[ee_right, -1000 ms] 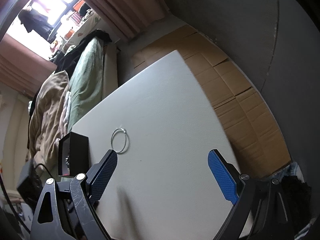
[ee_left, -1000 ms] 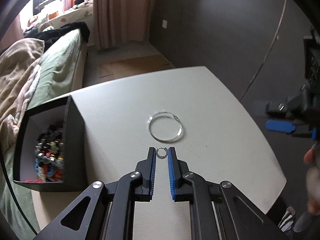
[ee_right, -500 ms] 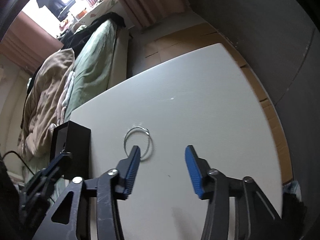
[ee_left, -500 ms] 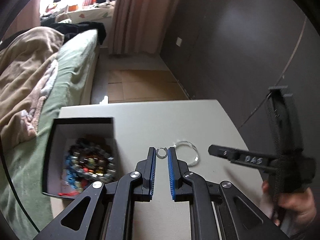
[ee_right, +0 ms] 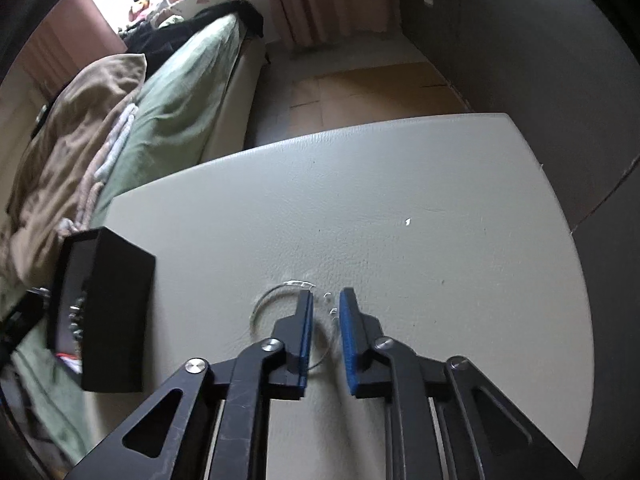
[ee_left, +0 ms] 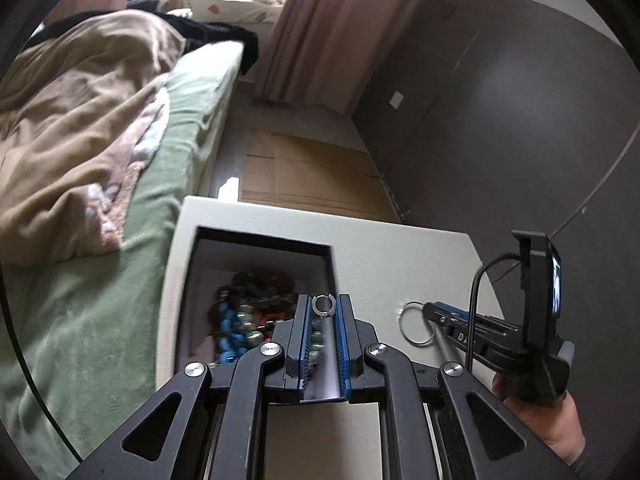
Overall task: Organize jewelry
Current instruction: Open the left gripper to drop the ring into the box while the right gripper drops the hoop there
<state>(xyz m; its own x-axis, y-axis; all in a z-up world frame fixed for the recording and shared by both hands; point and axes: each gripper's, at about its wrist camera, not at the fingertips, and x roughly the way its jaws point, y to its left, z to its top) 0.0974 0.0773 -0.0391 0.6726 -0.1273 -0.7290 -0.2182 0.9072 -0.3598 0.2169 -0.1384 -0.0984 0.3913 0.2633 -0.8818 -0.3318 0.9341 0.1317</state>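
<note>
Left hand-held gripper (ee_left: 324,308): its blue pads are closed on a small silver ring (ee_left: 323,305), pinched edge to edge at the very tips, a hold that suits so slight an object and leaves it free to drop once the pads part. The ring hangs above the open black box (ee_left: 262,244), whose pale interior already holds a heap of coloured beaded jewelry (ee_left: 248,312); the position suggests that release into the box is the step in hand

Right hand-held gripper (ee_right: 325,300): its pads stand narrowly apart and gripping nothing, lowered to the worktop (ee_right: 400,184) astride the near arc of a large thin wire bangle (ee_right: 264,300). The bangle lies flat, so only its thin rim offers purchase; the straddling placement appears intended to close across the wire. Small clear glints between the pads cannot be identified

The box sits at the worktop's left edge, close beside the bed (ee_left: 120,240) with its green sheet; the bangle lies well to the right of the box, apart from it
</note>
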